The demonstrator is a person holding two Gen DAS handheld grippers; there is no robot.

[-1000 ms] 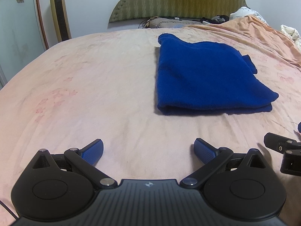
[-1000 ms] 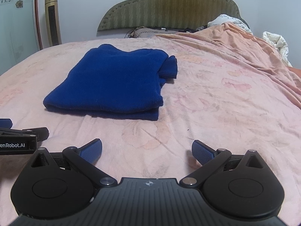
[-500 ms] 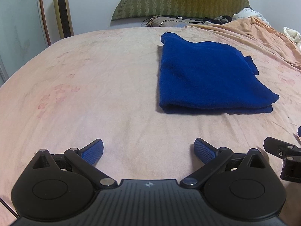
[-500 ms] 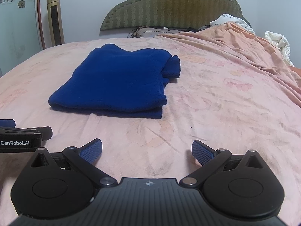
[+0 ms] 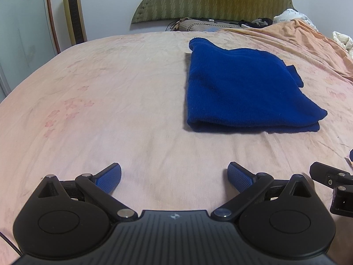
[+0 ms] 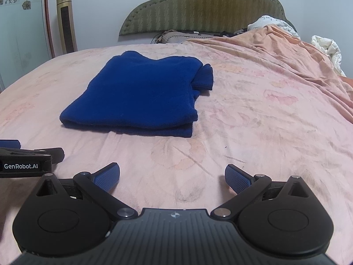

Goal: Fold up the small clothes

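A deep blue knit garment [image 5: 242, 88] lies folded into a flat rectangle on the pink bed sheet [image 5: 110, 101]; the right wrist view has the same garment [image 6: 141, 92] left of centre, a sleeve end poking out at its right side. My left gripper [image 5: 174, 177] hovers low over the sheet, short of the garment's near edge, open and empty. My right gripper [image 6: 172, 177] is likewise open with nothing between its blue pads, back from the fold. Each view catches the other gripper's tip at its edge.
A padded green headboard [image 6: 198, 11] and a pillow [image 5: 198, 25] close the far end. A rumpled orange blanket [image 6: 286, 50] and white bedding [image 6: 326, 48] pile up at the right. A gold tower fan [image 5: 74, 11] stands by the left wall.
Both grippers have drawn back slightly and tilted up, so the folded garment sits a little farther away in each view. The garment itself has not moved.
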